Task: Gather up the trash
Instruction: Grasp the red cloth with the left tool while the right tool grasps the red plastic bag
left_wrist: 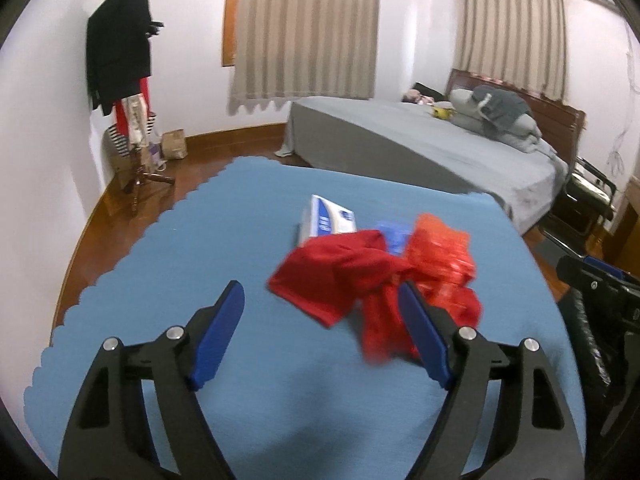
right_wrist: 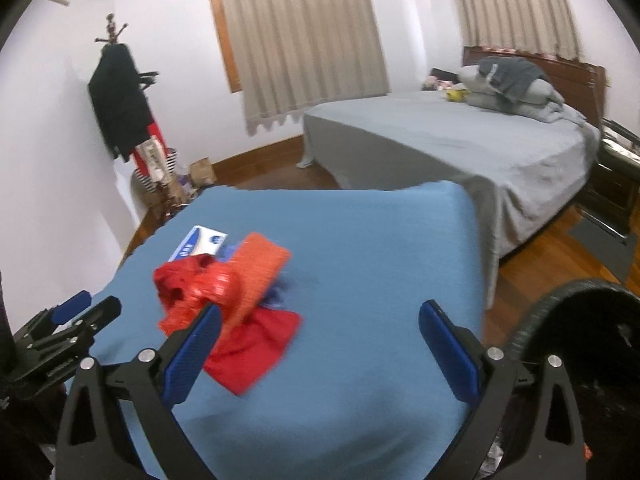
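Note:
A pile of trash lies on the blue-covered table (left_wrist: 200, 248): a red cloth-like piece (left_wrist: 340, 276), a crumpled red-orange plastic wrapper (left_wrist: 440, 256), a small blue scrap (left_wrist: 394, 236) and a white and blue box (left_wrist: 330, 218). My left gripper (left_wrist: 322, 336) is open and empty, just short of the pile, its right finger beside the red piece. In the right wrist view the red cloth (right_wrist: 256, 344), the orange wrapper (right_wrist: 256, 268) and the box (right_wrist: 198, 242) lie left of centre. My right gripper (right_wrist: 320, 348) is open and empty, its left finger at the pile's edge.
A black bin (right_wrist: 580, 320) with a dark liner stands at the table's right side. A grey bed (left_wrist: 420, 140) lies beyond the table. A coat rack (left_wrist: 128, 80) with clothes stands in the left corner. The floor is wood.

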A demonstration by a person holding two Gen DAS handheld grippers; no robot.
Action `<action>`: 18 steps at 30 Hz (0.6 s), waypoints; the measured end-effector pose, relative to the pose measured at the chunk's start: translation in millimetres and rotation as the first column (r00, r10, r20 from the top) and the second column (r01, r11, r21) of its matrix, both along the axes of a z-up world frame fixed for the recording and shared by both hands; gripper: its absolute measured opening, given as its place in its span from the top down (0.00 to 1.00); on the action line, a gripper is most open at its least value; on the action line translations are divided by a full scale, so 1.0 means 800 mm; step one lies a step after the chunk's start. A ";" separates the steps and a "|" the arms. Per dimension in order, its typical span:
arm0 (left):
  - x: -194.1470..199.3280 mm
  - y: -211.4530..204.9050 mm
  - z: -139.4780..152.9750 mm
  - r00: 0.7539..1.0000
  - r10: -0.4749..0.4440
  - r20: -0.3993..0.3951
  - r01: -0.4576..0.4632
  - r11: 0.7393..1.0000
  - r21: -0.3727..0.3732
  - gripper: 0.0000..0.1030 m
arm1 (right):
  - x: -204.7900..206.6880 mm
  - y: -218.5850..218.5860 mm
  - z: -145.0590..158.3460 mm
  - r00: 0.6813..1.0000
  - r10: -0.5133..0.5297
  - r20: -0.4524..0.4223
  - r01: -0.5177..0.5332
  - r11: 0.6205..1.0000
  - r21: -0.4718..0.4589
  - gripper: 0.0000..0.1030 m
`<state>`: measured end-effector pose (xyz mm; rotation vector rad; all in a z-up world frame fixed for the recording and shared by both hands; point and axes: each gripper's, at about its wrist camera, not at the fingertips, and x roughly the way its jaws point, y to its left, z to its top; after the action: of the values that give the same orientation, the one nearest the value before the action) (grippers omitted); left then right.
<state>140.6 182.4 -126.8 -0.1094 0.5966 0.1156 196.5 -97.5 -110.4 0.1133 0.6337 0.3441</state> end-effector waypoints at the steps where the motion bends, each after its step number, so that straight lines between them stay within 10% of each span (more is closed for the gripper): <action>1: 0.002 0.007 0.000 1.000 0.010 -0.001 -0.010 1.000 -0.002 0.26 | 0.002 0.010 0.000 1.000 0.015 0.000 -0.015 1.000 0.000 0.06; 12: 0.011 0.048 -0.007 0.998 0.062 -0.007 -0.062 0.998 -0.017 0.28 | 0.034 0.092 -0.025 0.990 0.135 -0.042 -0.136 0.990 -0.022 0.15; 18: 0.015 0.055 -0.007 0.998 0.066 -0.003 -0.066 0.997 -0.029 0.29 | 0.050 0.109 -0.041 0.972 0.209 -0.105 -0.210 0.978 -0.001 0.53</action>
<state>152.3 226.0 -132.7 -0.1568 0.5971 0.1711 236.4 -10.0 -143.6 0.0531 0.7534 0.5414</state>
